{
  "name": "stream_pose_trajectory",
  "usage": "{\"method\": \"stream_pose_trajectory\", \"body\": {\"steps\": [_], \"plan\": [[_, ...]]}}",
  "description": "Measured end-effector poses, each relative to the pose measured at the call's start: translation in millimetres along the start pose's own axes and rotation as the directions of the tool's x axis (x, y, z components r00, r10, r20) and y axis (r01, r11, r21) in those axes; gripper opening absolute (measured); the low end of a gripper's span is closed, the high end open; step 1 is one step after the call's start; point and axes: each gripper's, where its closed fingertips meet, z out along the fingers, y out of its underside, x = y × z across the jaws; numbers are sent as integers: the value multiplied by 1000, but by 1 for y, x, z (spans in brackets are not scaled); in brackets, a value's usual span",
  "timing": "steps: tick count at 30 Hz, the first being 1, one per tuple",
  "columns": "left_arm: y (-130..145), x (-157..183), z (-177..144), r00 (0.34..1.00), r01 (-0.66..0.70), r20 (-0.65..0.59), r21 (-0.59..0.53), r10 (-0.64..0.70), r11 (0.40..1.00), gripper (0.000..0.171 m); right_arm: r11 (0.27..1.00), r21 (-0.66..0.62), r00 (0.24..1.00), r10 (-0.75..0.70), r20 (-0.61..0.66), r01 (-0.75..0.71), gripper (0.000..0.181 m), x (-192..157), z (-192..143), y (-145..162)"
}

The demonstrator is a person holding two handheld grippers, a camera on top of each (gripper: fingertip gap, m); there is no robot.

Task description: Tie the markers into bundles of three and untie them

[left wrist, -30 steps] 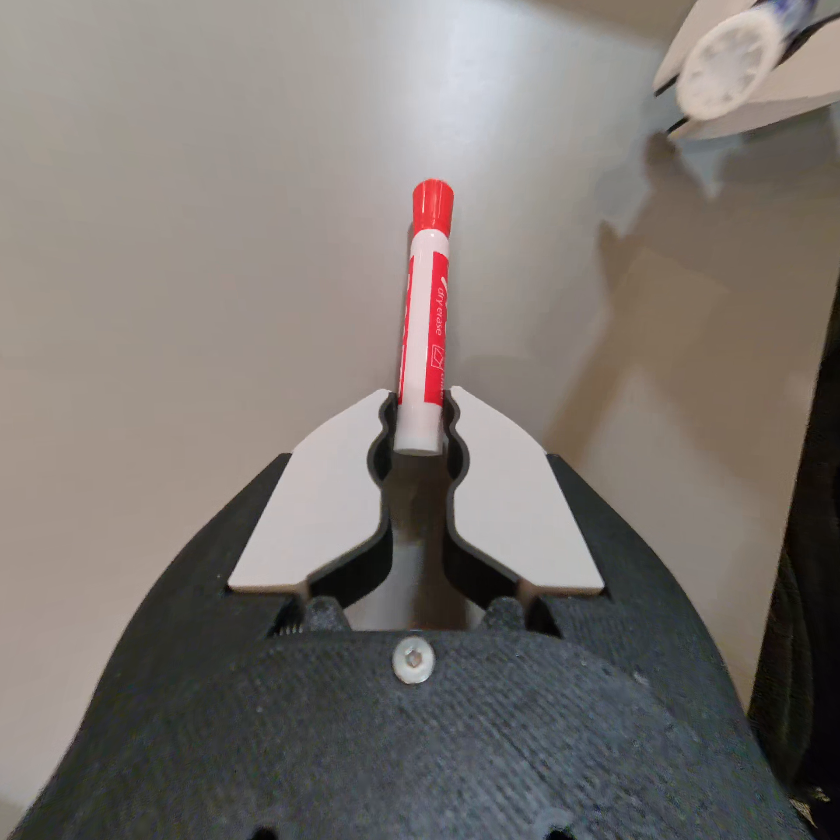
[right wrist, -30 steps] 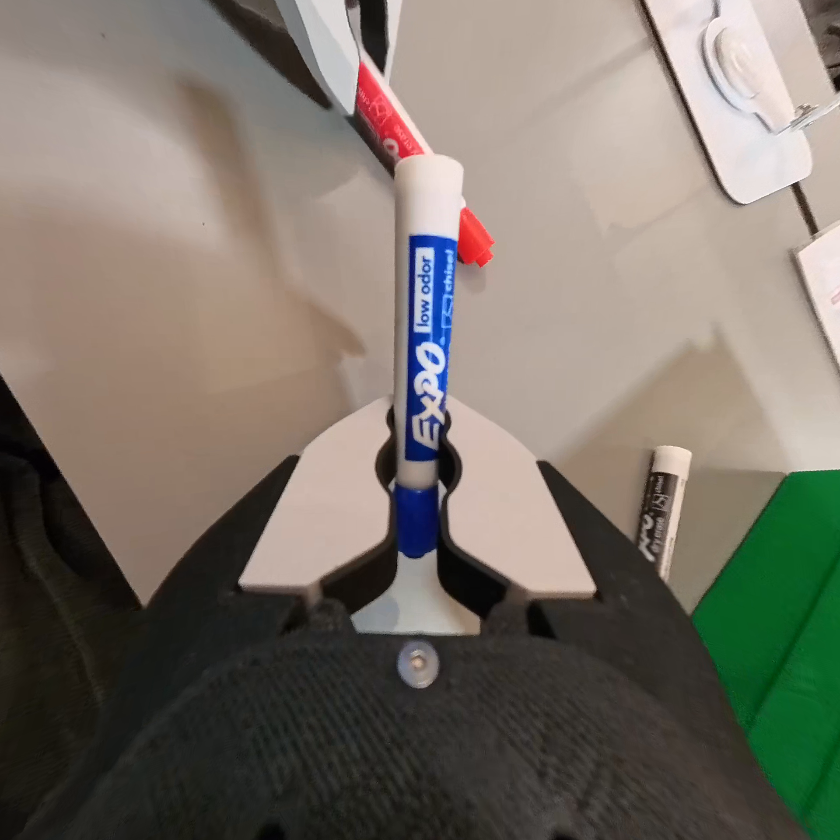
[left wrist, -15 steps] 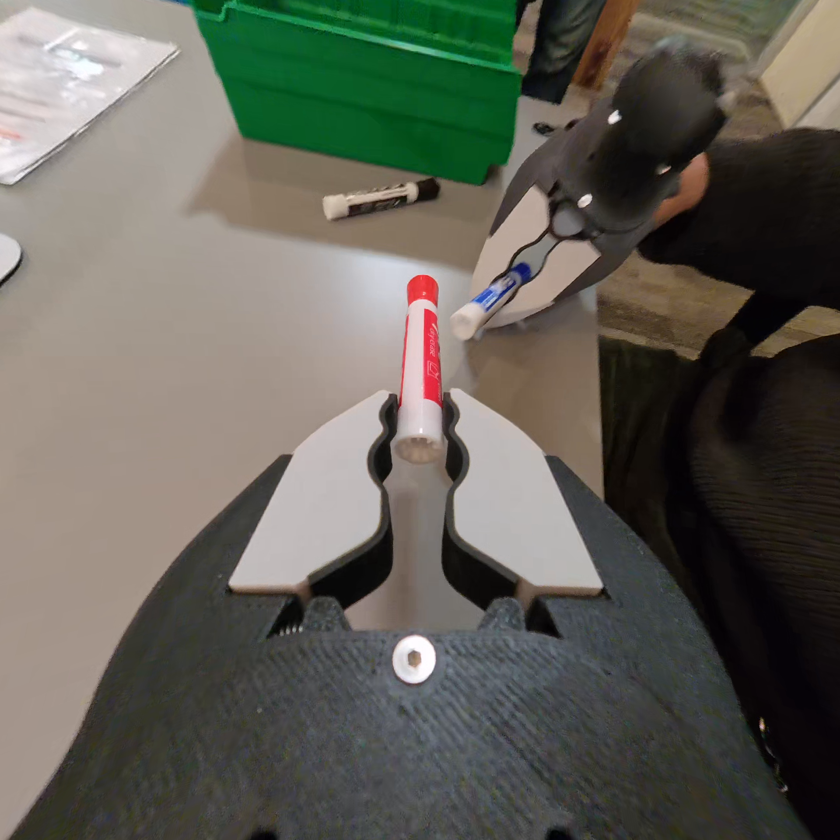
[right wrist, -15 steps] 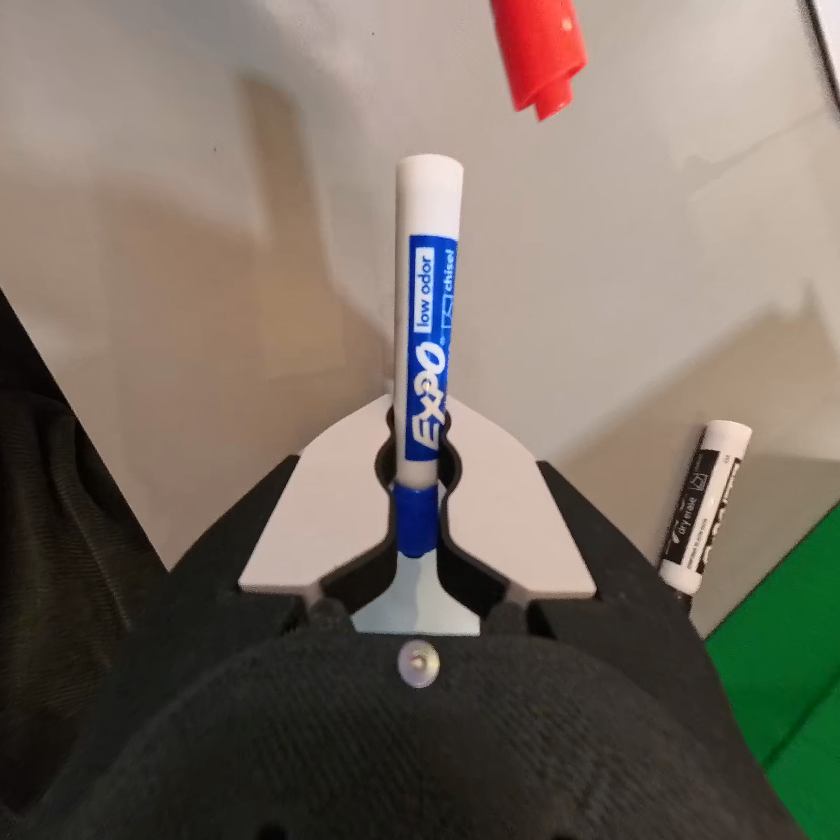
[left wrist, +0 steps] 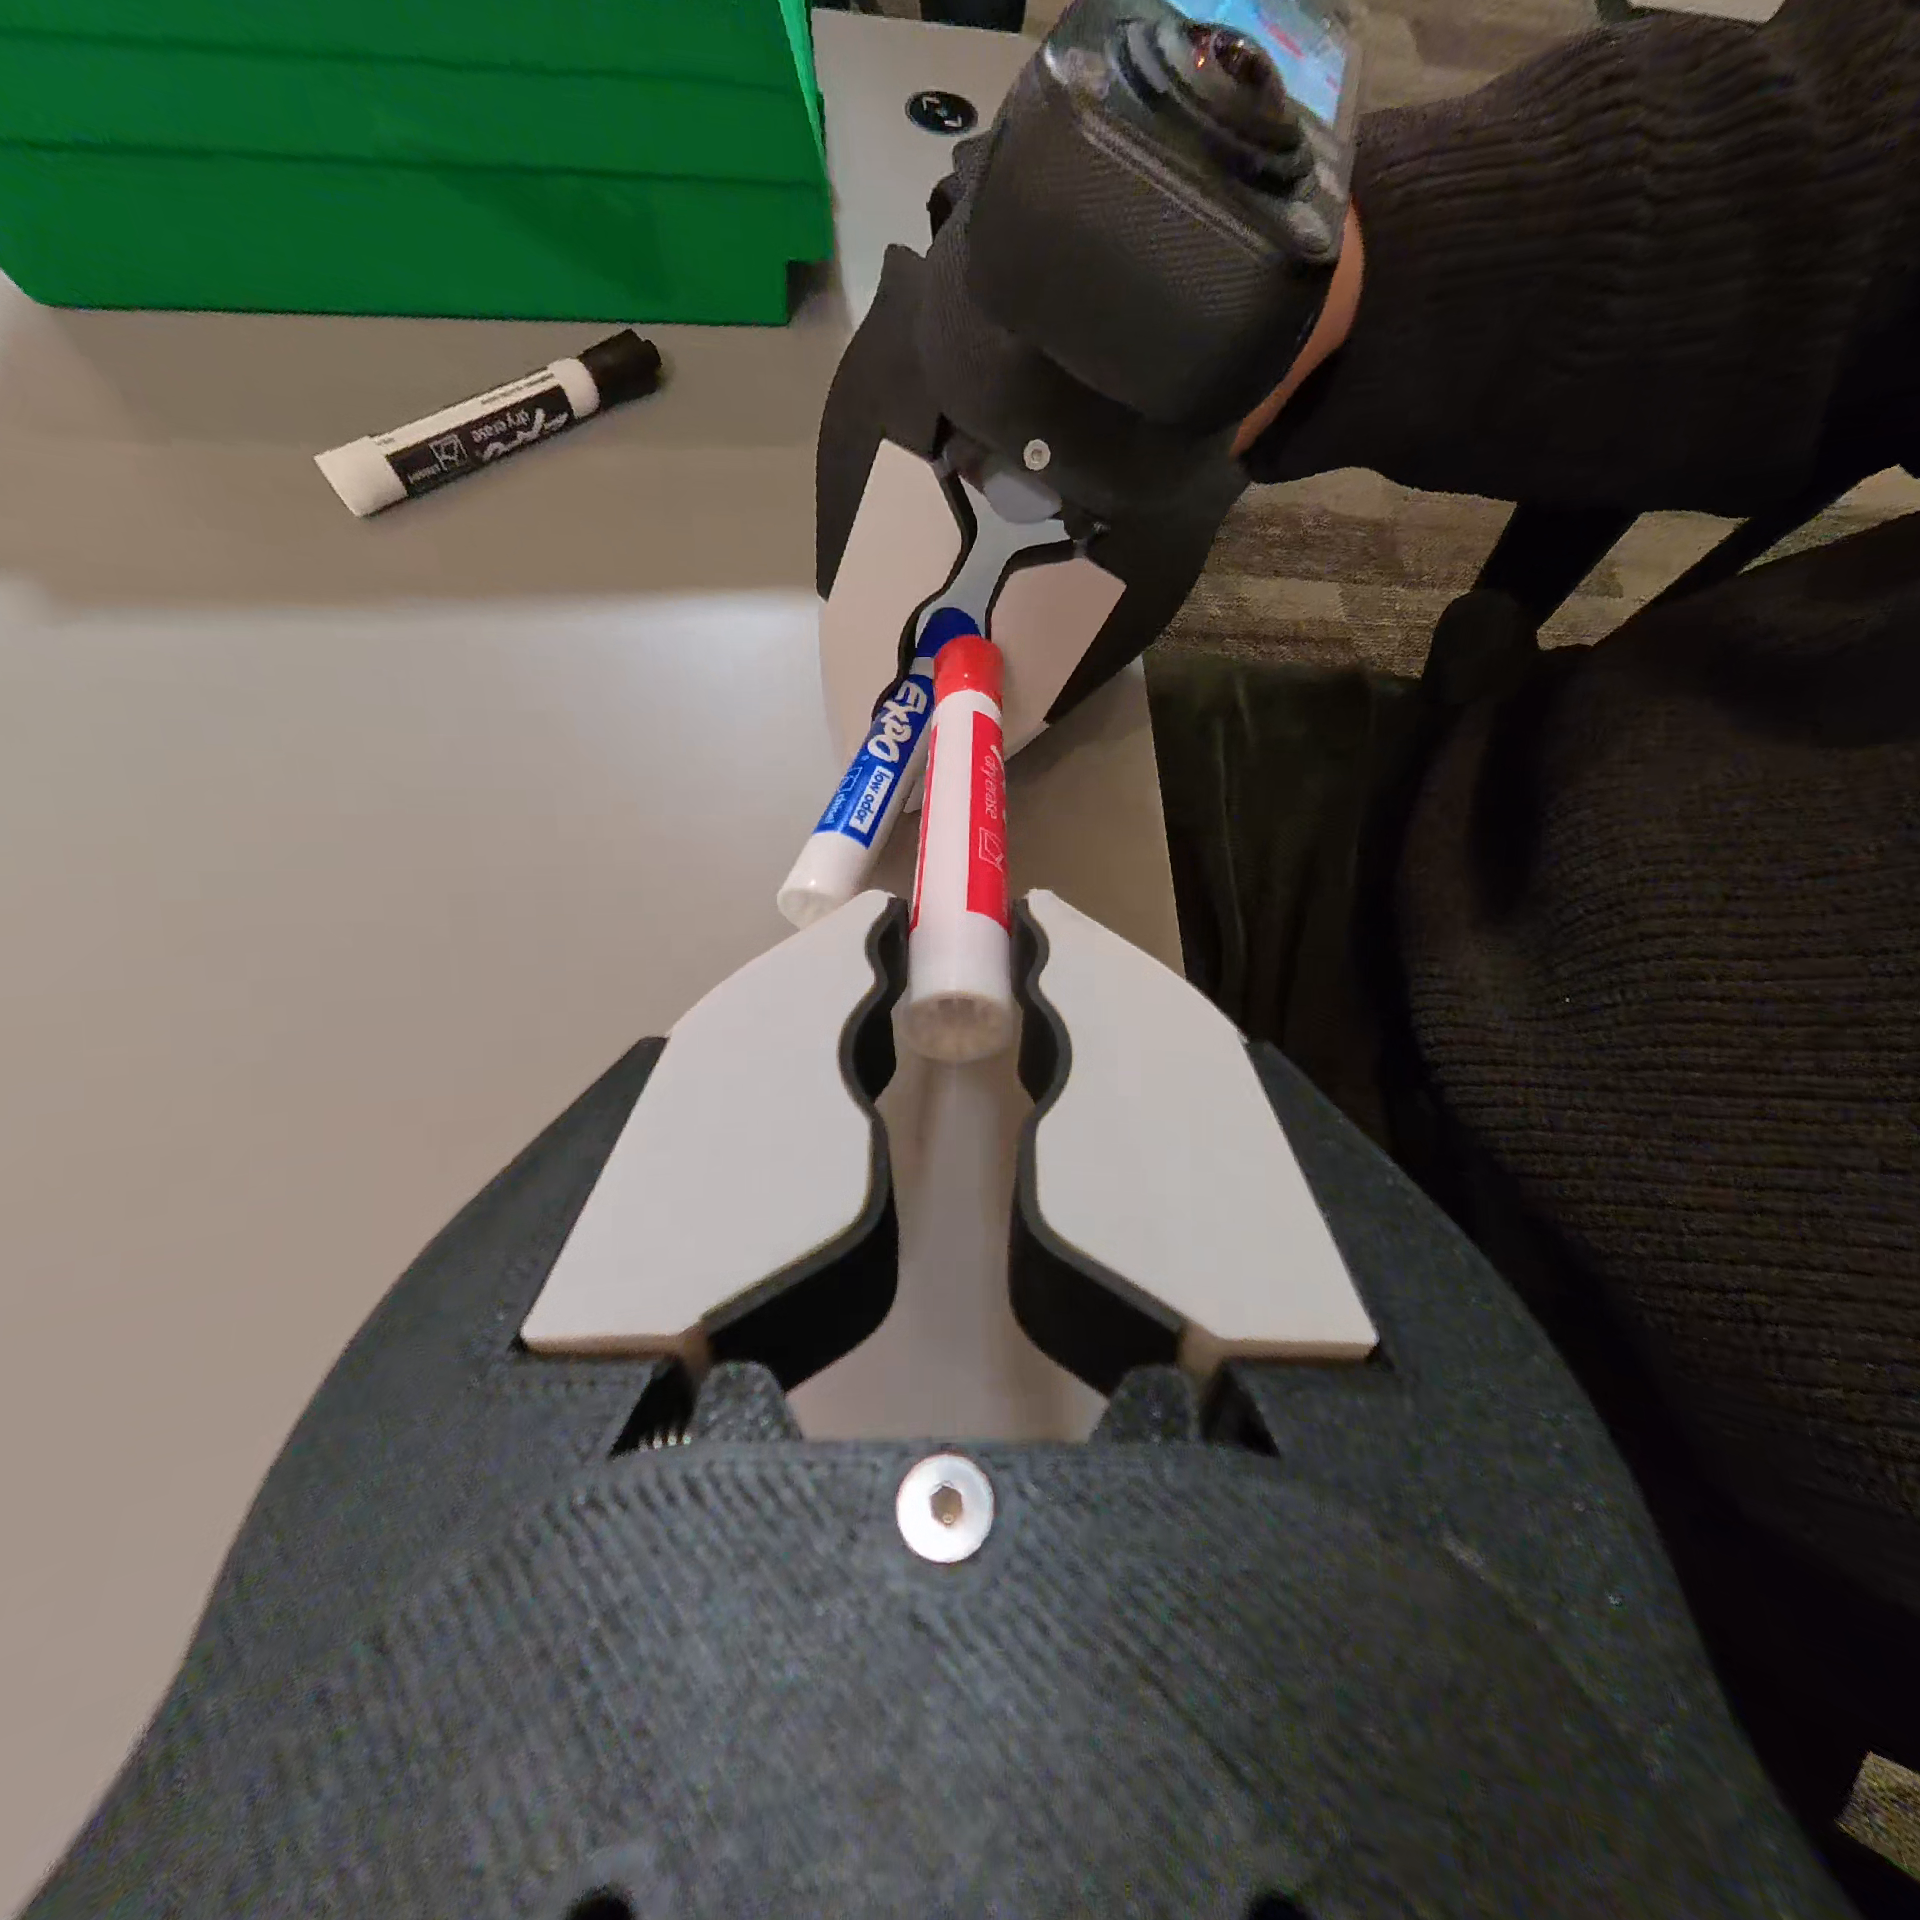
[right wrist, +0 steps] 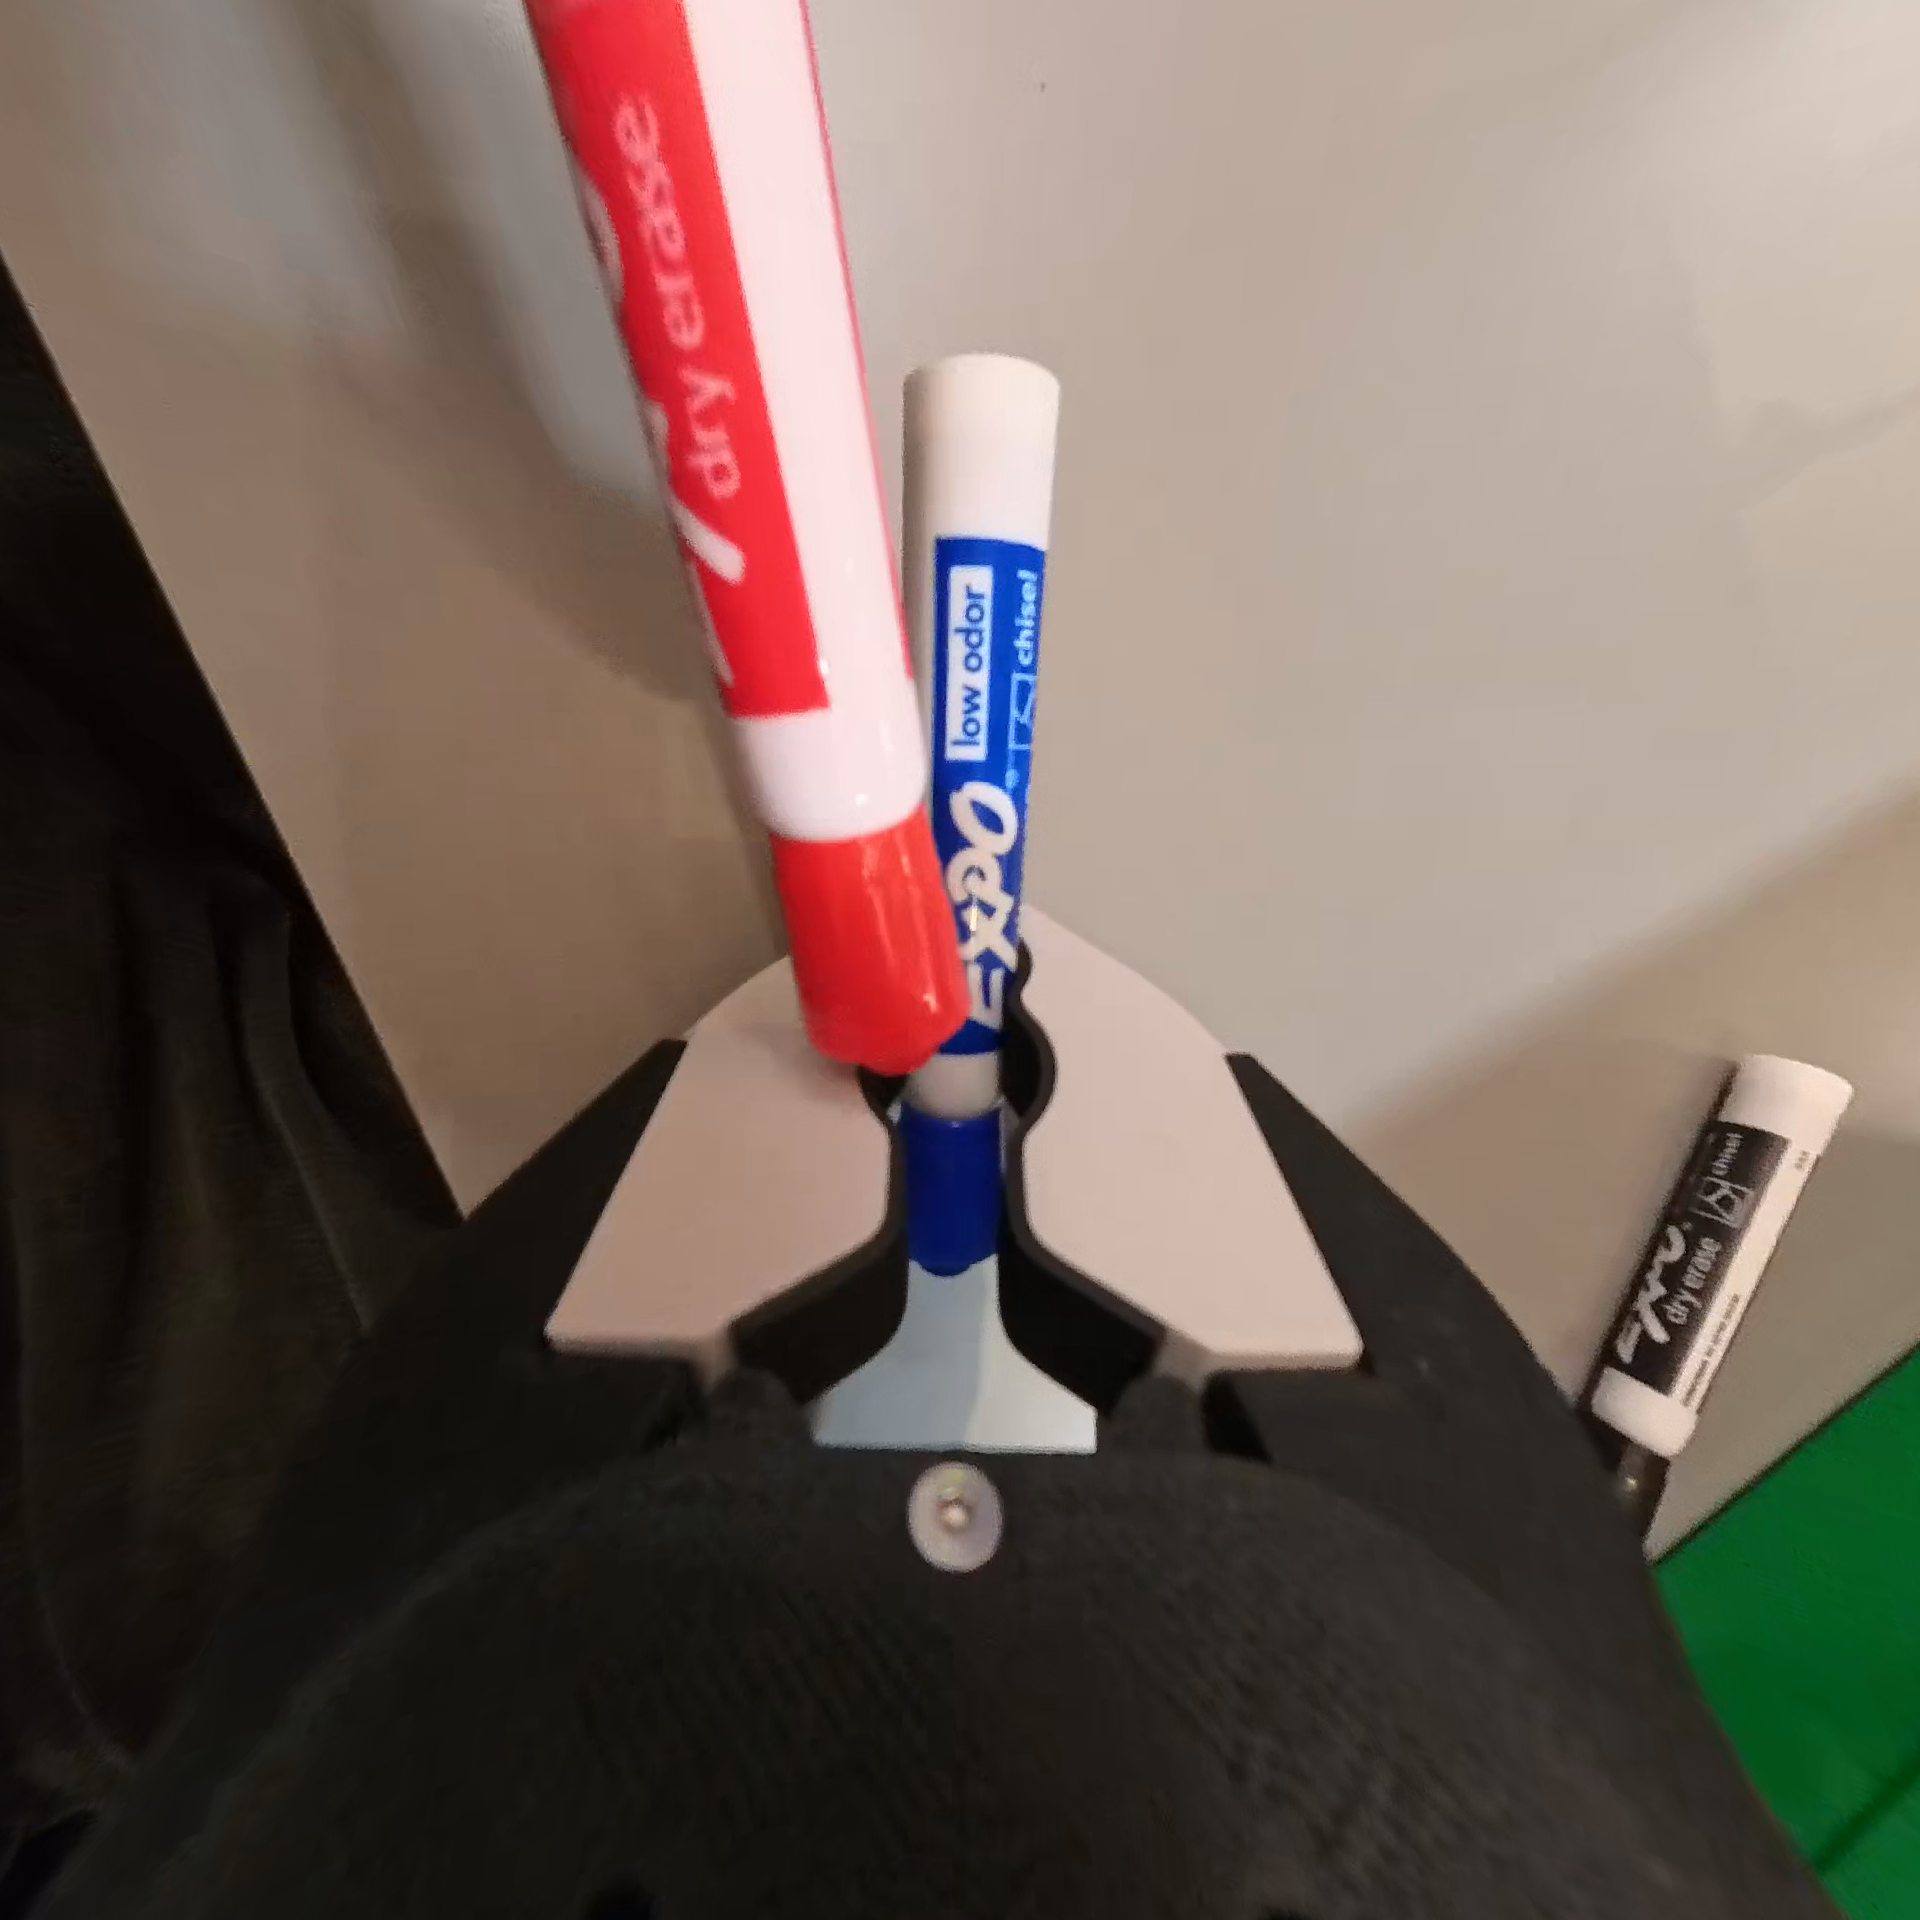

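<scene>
My left gripper [left wrist: 956, 914] is shut on the white end of a red marker [left wrist: 961, 821], whose red cap points away toward the right gripper. My right gripper [right wrist: 1013, 956] is shut on a blue marker [right wrist: 987, 665] near its blue cap, white end pointing forward. The two markers lie side by side, head to tail; the red marker [right wrist: 727, 436] has its cap touching the right gripper's left finger. The right gripper also shows in the left wrist view [left wrist: 940, 634], holding the blue marker [left wrist: 868, 790]. A black marker [left wrist: 488, 431] lies loose on the grey table; it also shows in the right wrist view [right wrist: 1704, 1278].
A green bin [left wrist: 416, 156] stands at the back of the table [left wrist: 364, 831], just behind the black marker; its corner shows in the right wrist view [right wrist: 1829, 1621]. The table's edge runs close on the right, where a person's dark sleeve [left wrist: 1610, 260] and dark clothing are. Spacing between my two grippers at the tips: around 12 cm.
The two grippers have come together: the red marker has moved alongside the blue marker, and its cap now touches the right gripper's finger. Both grips are unchanged.
</scene>
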Motion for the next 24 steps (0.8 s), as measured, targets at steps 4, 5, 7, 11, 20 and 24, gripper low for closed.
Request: {"method": "stream_pose_trajectory", "body": {"steps": [4, 5, 7, 11, 20, 24], "plan": [[-1, -3, 0, 1000, 14, 5, 22, -14, 1000, 20, 1000, -4, 1000, -10, 14, 10, 14, -5, 1, -1], [-2, -2, 0, 1000, 16, 0, 26, -16, 1000, 20, 1000, -3, 1000, -14, 18, 14, 14, -6, 0, -2], [-2, 1, -1, 999, 22, -24, 30, -21, 999, 20, 1000, -4, 1000, -26, 17, 26, 14, -8, 1, -4], [-1, 2, 0, 999, 22, -25, 23, -21, 1000, 20, 999, -6, 999, -34, 32, 34, 15, -13, 1, -6], [3, 7, 10, 999, 5, -33, -14, -6, 1000, 20, 999, -4, 997, -52, 57, 52, 15, -21, 0, -11], [4, 8, 17, 1000, 3, -30, -20, -4, 1000, 20, 998, -2, 996, -58, 65, 58, 15, -24, 0, -13]]}}
